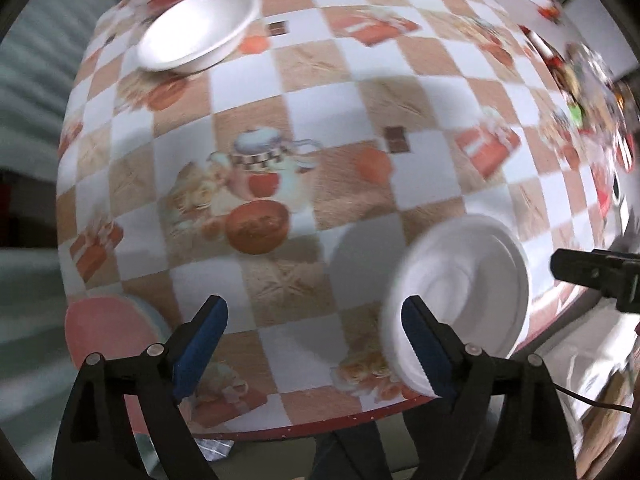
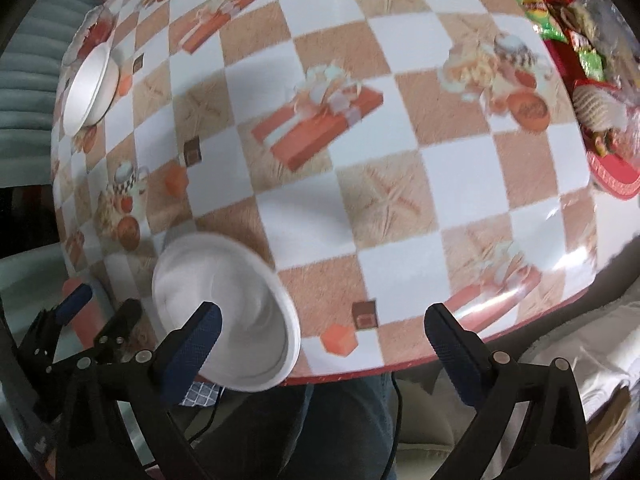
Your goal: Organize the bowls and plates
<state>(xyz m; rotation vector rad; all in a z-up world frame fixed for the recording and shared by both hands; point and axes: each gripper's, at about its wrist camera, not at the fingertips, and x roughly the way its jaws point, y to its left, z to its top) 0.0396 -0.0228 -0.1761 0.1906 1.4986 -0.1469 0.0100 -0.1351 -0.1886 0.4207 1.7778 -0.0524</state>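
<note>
Blue ridged pads line your black plastic left gripper (image 1: 314,344) at the bottom of the left wrist view; its jaws stand wide apart and grip nothing. Your shallow white foam bowl (image 1: 464,292) lies at the lower right of that view, near the counter's edge, its rim passing behind the right-hand pad (image 1: 426,356); whether they touch you cannot tell through the blur.

Your right gripper (image 2: 322,332) also has its jaws spread wide and empty. In the right wrist view the same bowl (image 2: 236,312) sits at lower left, behind the left-hand pad (image 2: 192,348), outside the gap. It looks smooth, matte, round and empty.

Your counter (image 1: 360,128) wears a glossy checked cloth of tan and white squares printed with orange gift boxes and teapots, trimmed red at the edge. A second white foam bowl (image 1: 198,30), also empty, rests at upper left, well apart from the first. A red plastic basket (image 2: 608,168) at the right edge of the right wrist view holds wrapped snacks.
</note>
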